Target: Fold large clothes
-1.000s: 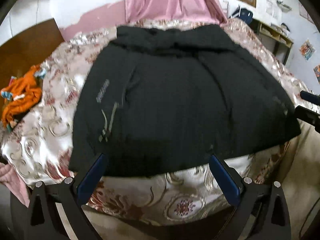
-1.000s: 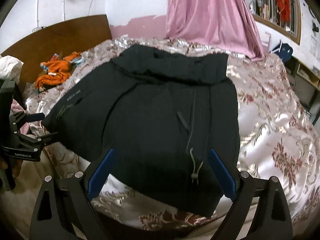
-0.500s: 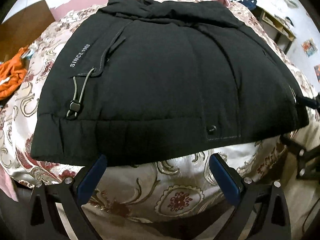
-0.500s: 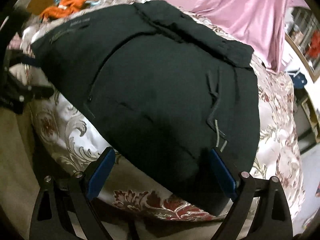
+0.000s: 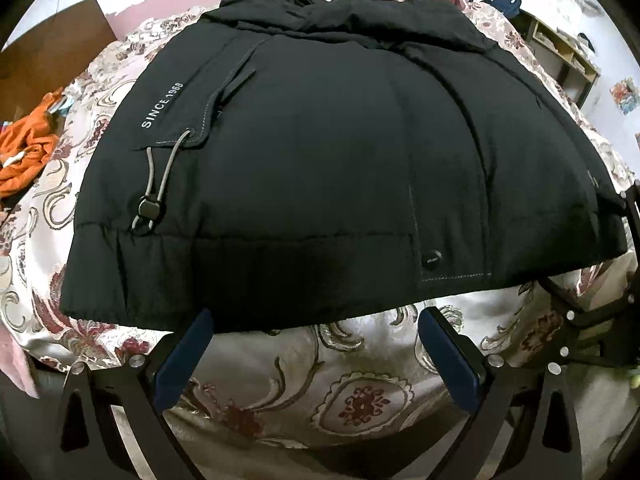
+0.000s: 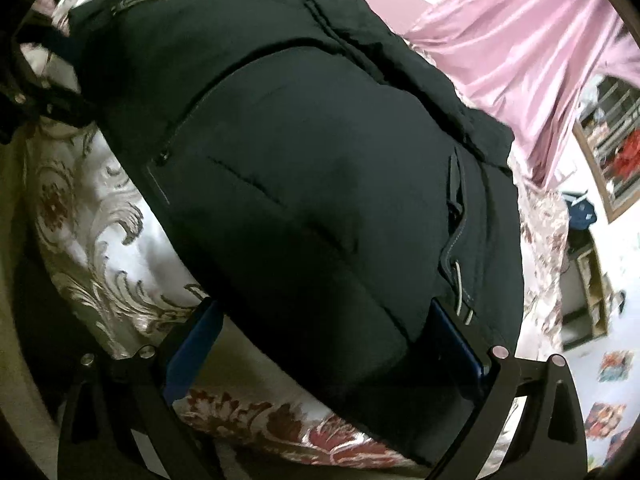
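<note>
Black padded jacket [image 5: 320, 168] lies spread on the floral bedspread [image 5: 360, 392]. We hold our left gripper [image 5: 316, 344] wide open with nothing between its jaws, the jacket's hem just ahead of the fingertips. Our right gripper [image 6: 320, 332] is opening wide; the jacket's corner lies between its jaws, against the right-hand finger [image 6: 460, 340], apparently not clamped. Orange clothing [image 5: 24, 160] sits well off left.

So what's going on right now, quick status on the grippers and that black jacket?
Left gripper open, just short of the black jacket hem. Right gripper opening, the hem corner between its jaws, not pinched. Nothing in the way.
</note>
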{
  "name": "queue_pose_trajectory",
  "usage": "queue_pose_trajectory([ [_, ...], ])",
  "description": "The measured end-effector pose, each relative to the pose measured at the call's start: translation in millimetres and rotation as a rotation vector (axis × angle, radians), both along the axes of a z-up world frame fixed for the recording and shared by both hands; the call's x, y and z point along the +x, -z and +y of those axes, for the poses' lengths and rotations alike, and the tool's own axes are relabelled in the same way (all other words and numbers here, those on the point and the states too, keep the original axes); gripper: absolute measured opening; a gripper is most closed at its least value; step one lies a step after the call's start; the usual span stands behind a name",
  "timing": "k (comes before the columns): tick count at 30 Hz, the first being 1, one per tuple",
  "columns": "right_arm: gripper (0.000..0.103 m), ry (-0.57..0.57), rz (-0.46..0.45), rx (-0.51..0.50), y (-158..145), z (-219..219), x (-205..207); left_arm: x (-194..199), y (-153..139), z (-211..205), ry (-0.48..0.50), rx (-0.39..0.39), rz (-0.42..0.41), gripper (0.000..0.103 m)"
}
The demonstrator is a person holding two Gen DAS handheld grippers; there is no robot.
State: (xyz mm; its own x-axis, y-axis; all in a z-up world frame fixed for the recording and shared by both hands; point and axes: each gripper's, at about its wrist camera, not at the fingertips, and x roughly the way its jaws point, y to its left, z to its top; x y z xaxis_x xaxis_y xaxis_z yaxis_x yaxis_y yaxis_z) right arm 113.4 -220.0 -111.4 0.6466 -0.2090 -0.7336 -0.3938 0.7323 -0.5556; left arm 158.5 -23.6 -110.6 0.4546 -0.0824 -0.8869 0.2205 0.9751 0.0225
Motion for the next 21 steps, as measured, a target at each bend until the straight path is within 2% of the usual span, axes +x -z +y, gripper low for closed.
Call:
queue_pose_trajectory([
  [5, 0.099, -0.020, -0.049, -0.123, 19.0, 9.0, -2.3, -1.6, 6.9, -8.0, -0.007, 0.061, 0.010, 0.103],
  [8, 0.099, 0.014, -0.087, -0.172, 21.8, 10.6, 0.4, -3.3, 4.9, -7.3, -0.013, 0.049, 0.004, 0.103],
  [11, 0.098, 0.035, -0.135, -0.136, 12.2, 12.9, -0.7, -3.5, 0.4, -0.7, -0.021, 0.005, 0.000, 0.103],
  [13, 0.098, 0.038, -0.176, -0.070, 0.0, 12.7, -2.8, -7.2, -5.1, 3.8, -0.017, -0.027, -0.017, 0.103],
  [17, 0.098, 0.062, -0.253, 0.089, -24.5, 7.3, -11.8, -19.0, -28.0, 14.1, -0.022, -0.079, -0.125, 0.103],
  [19, 0.098, 0.069, -0.231, 0.111, -23.1, 5.7, -16.2, -21.4, -31.7, 17.9, -0.027, -0.097, -0.132, 0.103],
  [21, 0.098, 0.051, -0.200, 0.123, -18.6, 5.3, -19.3, -20.2, -25.7, 16.2, -0.034, -0.059, -0.096, 0.103],
])
